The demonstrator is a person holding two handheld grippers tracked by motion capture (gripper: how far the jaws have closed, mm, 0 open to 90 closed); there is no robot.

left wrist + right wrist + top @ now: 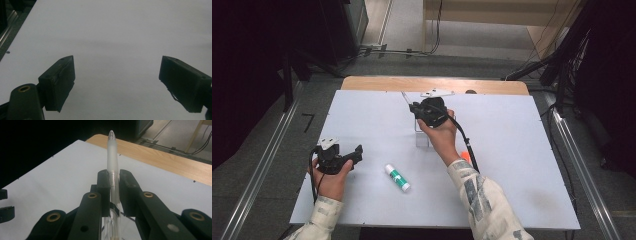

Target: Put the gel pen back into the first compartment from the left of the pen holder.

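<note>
**Gripping a slim pen above the counter**

Spreading widest is the white counter (522,165). Left gripper (117,82) idles there, jaws wide, empty. Right gripper (114,185) pinches the frosted pen (112,155) mid-barrel — light, stiff, probably slippery — best held near its middle.

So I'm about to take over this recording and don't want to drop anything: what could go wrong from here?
The right gripper pinches the translucent plastic pen low on its barrel, so most of it sticks out beyond the pads; it might pivot or slip.

A clear plastic holder stands beneath that hand, hard to see, so it could get knocked over.

The white-and-green glue stick lies loose near the right forearm and could be swept away.
</note>
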